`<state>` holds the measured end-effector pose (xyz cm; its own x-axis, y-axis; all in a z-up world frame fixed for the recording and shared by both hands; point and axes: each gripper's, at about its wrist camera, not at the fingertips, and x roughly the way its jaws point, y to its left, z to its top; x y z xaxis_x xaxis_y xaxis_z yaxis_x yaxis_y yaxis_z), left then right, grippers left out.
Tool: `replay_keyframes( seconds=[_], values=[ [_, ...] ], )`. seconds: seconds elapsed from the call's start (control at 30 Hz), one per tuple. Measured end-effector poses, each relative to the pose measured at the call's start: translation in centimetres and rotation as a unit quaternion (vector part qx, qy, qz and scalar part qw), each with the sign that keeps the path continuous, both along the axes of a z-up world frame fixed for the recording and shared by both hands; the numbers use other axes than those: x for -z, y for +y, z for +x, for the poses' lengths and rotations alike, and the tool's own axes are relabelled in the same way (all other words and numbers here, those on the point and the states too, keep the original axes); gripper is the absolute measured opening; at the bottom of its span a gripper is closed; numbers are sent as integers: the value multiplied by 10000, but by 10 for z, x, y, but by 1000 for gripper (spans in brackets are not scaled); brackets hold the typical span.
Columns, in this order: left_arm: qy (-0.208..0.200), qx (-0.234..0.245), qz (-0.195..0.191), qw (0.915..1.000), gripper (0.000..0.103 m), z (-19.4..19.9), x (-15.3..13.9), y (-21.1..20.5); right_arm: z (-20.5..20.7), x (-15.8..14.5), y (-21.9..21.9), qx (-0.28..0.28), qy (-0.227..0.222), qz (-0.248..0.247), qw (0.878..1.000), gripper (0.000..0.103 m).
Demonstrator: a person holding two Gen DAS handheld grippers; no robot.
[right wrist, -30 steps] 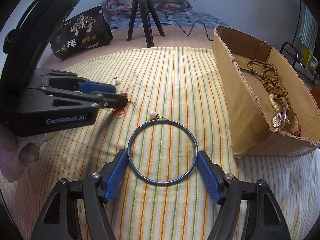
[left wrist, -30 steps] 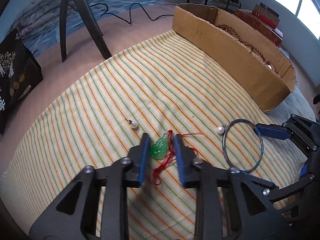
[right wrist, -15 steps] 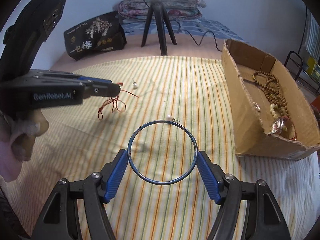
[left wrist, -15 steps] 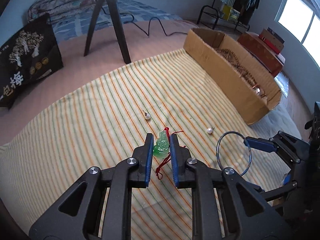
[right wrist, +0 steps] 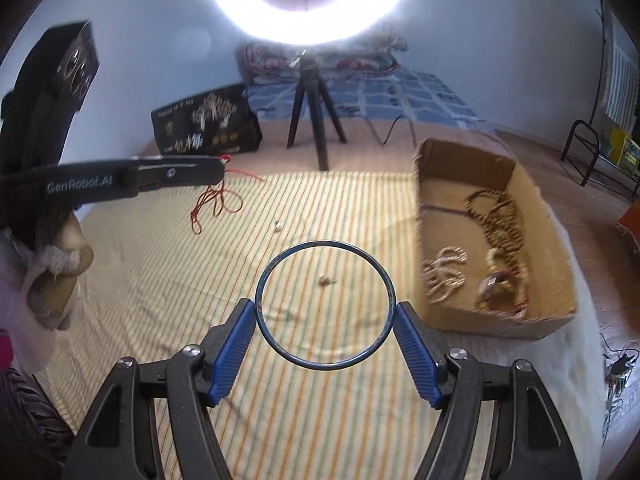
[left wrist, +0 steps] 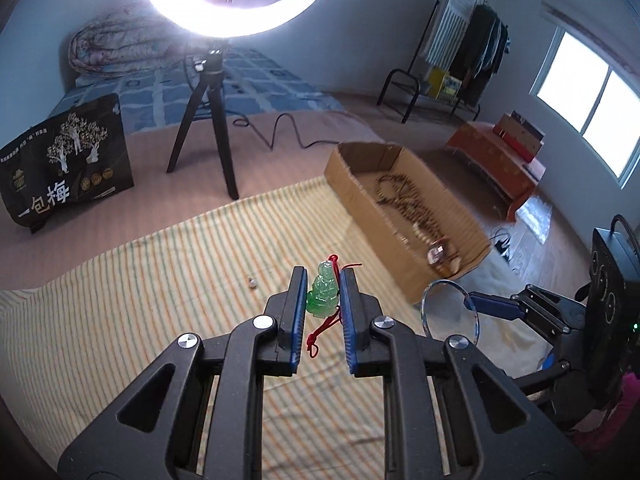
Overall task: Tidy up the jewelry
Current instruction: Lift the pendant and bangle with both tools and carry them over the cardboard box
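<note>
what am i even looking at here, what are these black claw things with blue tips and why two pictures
There is no robot: a person holds two hand grippers, each a black clamp with two blue-padded fingers and a wide-angle camera looking along them. So each picture is one gripper's own view.

In the left one, the left gripper is shut on a green pendant, its red cord dangling. In the right one, the right gripper clamps a blue bangle by its sides.

Both are raised above a striped cloth, where two small pearl earrings lie. Beside it stands a cardboard box already holding wooden bead strands. Behind is a ring light on a tripod.
</note>
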<state>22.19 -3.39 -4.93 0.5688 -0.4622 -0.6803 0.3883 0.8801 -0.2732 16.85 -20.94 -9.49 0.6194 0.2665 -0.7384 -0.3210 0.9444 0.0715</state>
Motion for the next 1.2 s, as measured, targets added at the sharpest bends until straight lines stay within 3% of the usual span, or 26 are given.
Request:
replay_keyframes(
  seconds=[0.17,0.53,0.77,1.2],
  values=[
    [-96,42,-239,9997,15,-2,-15,-15,6,-25,-30,171,-101,33,9998,72],
    [-250,279,-276,9989,15,27,-32,-69,32,-50,-75,418,-219,-102,9988,73],
    [-204,374,-296,9987,15,66,-34,-106,59,-38,-103,683,18,-73,9976,73],
    [92,389,-193,9990,15,121,-8,-150,88,-16,-114,900,312,-172,9953,73]
  ],
)
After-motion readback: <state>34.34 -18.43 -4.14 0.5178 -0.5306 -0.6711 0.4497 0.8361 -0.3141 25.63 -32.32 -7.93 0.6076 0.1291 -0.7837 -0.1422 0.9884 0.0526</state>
